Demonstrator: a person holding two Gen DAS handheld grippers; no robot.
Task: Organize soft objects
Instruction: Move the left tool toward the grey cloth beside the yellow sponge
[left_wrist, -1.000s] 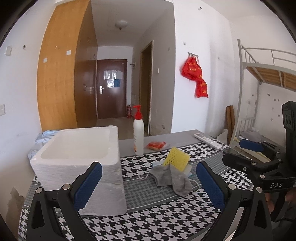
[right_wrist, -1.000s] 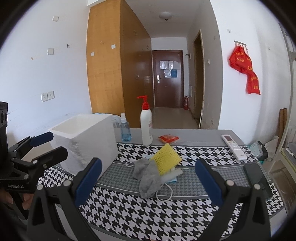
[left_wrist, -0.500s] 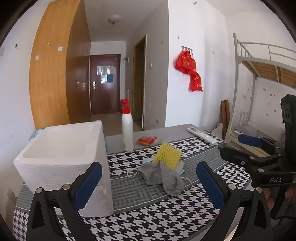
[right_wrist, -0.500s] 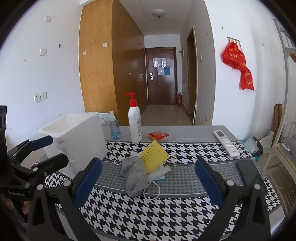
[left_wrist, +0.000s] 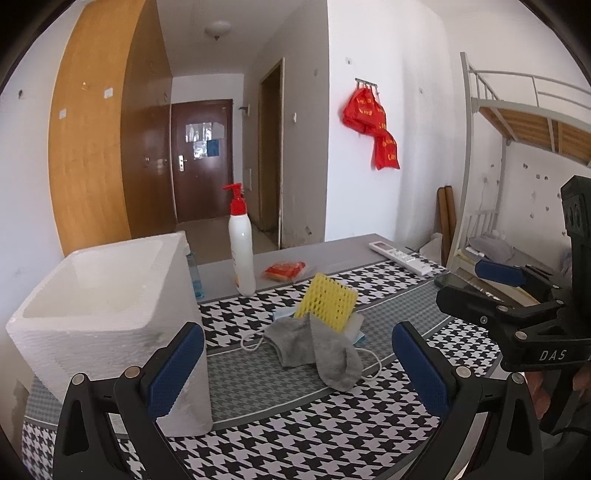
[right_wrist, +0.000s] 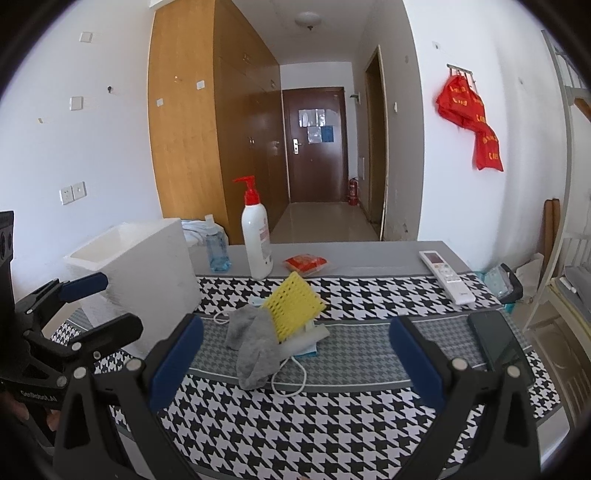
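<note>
White foam box (left_wrist: 110, 317), seemingly empty; grey sock (left_wrist: 317, 347) outside it.

One sock (right_wrist: 251, 347) – two bottles (right_wrist: 256, 236) (right_wrist: 216, 247) – one sponge (right_wrist: 293, 310).

The right gripper (right_wrist: 295, 358) hangs above the near edge of a houndstooth table runner (right_wrist: 314, 417), its blue-padded jaws spread wide with nothing between them. Beyond it lies a small heap: a grey sock (right_wrist: 251, 345) draped over a white cord (right_wrist: 291, 380), with a yellow mesh sponge (right_wrist: 293, 310) propped tilted against it. To the left stands a white foam box (right_wrist: 147, 266) (open at the top), and the left gripper (right_wrist: 79, 310) shows at the frame's left edge, also spread. A pump bottle (right_wrist: 255, 240) stands behind the heap.
</note>
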